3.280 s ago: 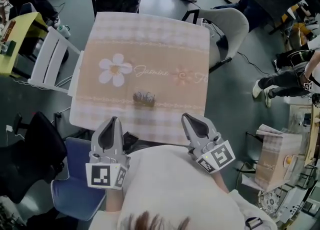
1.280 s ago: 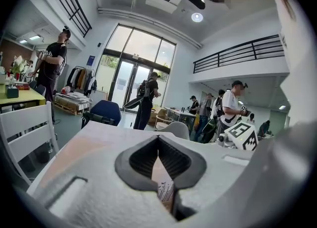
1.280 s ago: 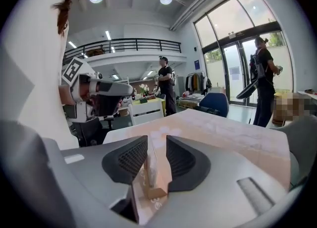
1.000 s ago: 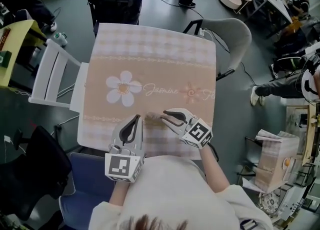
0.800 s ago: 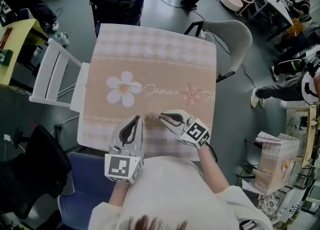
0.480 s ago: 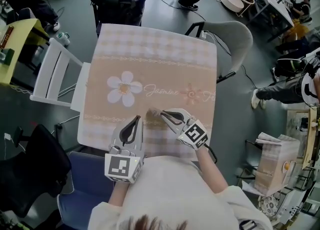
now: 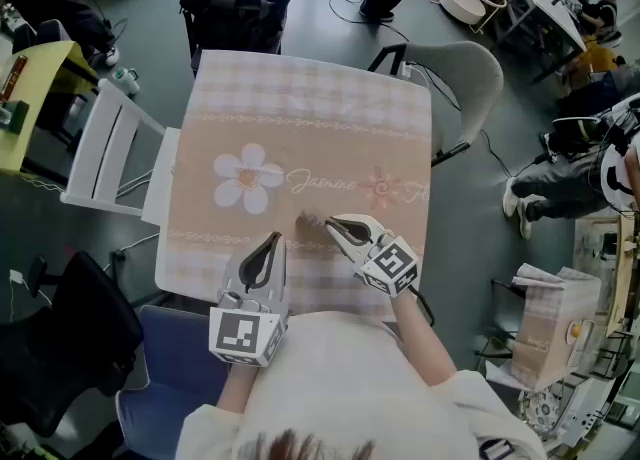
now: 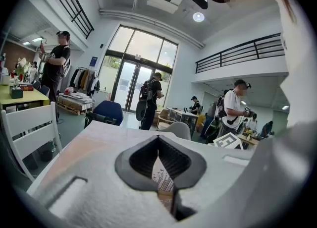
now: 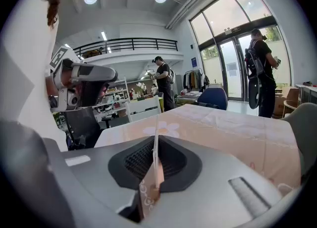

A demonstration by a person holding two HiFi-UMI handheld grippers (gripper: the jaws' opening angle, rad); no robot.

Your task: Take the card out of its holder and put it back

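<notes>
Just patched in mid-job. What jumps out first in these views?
First, the right gripper near the table's front edge is shut on the card, which stands edge-on between its jaws with the brown holder at its foot. Beside it, the left gripper is shut on nothing, apart from the card. Under both lies the beige cloth with a white flower.

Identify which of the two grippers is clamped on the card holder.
The right gripper: the card holder stands edge-on between its shut jaws. The left gripper sits beside it, jaws shut tip to tip on nothing.
</notes>
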